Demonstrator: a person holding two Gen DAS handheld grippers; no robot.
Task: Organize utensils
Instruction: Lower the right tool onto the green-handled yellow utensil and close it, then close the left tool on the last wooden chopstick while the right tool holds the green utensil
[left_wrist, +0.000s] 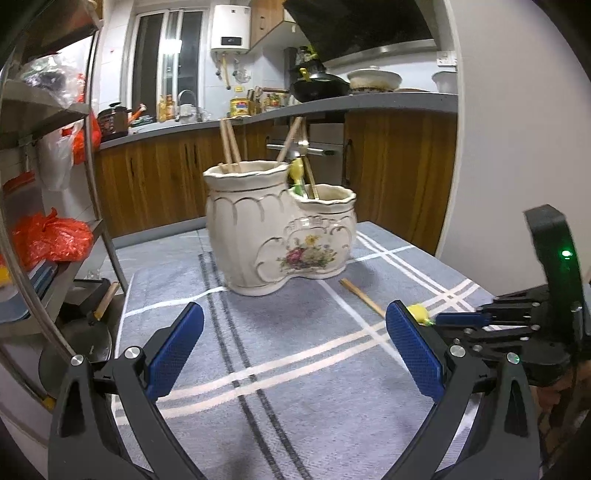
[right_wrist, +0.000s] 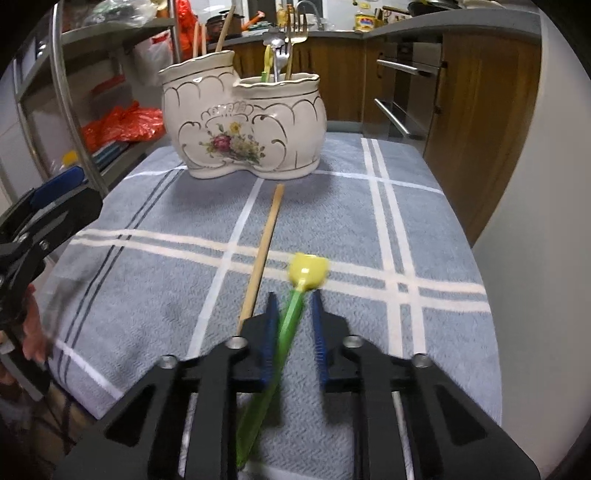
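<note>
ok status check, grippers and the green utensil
Left gripper open, empty. Right gripper jaws narrow around green yellow-tipped utensil, grip unclear. Loose chopstick beside it, short of ceramic holder.

Your two handheld grippers: black frames, blue pads.
Your left gripper (left_wrist: 294, 325) has ribbed blue pads (left_wrist: 176, 347) on curved black arms with silver screws (left_wrist: 132, 352); your right gripper (right_wrist: 293, 325) matches it, and a green light (left_wrist: 566, 253) glows on its black housing.
</note>
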